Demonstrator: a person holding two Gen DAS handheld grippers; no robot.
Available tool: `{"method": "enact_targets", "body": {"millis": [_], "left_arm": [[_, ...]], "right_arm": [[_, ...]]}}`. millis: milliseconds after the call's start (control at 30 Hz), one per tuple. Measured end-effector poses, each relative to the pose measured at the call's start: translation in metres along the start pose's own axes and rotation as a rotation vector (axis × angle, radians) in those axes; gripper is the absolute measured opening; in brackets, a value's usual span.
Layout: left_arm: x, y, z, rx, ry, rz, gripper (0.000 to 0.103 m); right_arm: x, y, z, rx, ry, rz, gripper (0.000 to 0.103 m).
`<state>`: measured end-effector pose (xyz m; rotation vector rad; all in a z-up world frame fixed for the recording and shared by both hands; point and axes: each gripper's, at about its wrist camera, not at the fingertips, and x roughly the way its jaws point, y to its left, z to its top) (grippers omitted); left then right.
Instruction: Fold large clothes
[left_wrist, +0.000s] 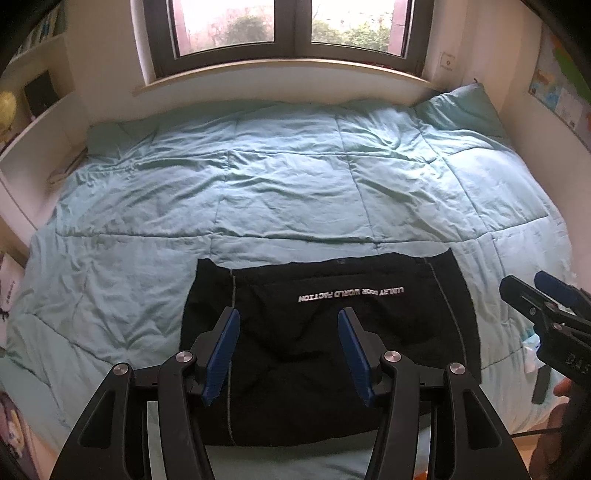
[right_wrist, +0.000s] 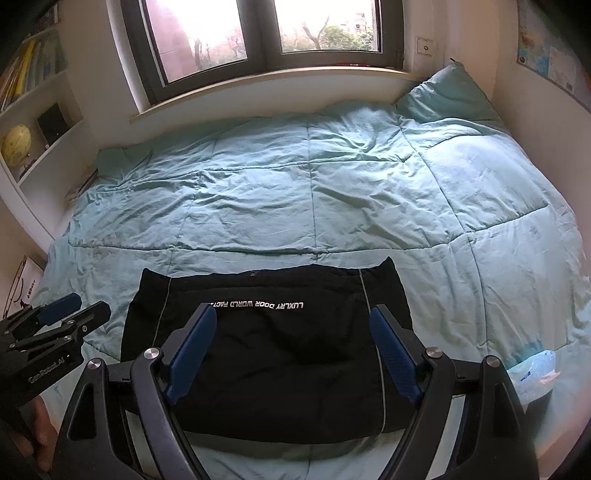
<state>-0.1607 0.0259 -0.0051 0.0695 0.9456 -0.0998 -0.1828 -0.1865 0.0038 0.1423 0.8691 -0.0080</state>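
- While both grippers hover above it, the black garment (left_wrist: 328, 332) lies folded flat on the near part of the teal quilt (left_wrist: 280, 192).
- Left gripper (left_wrist: 289, 350) stands wide apart, holding nothing.
- Right gripper (right_wrist: 293, 350) likewise gapes wide, empty.

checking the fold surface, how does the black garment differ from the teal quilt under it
The black garment is dark with white lettering; the teal quilt is pale and plain. The garment lies as a compact rectangle near the bed's front edge; the quilt spreads across the whole bed. The garment has thin grey stripes; the quilt has stitched squares. Both lie flat.
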Motion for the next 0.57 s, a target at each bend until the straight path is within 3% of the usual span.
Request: {"method": "enact_targets", "body": {"millis": [133,267,567], "left_arm": [[0.001,0.0,0.0,-0.003,0.004,0.02,0.057],[-0.001,-0.003,0.003,0.02,-0.021,0.098,0.057],[-0.002,0.007,0.006,-0.001,-0.05,0.156,0.061]], "right_arm": [[0.002,0.0,-0.001,-0.001,0.008,0.0,0.087],[0.006,0.001,-0.002,-0.002,0.022,-0.004,0.087],[0.007,0.007,-0.002,-0.019,0.025,0.004,0.087]]}}
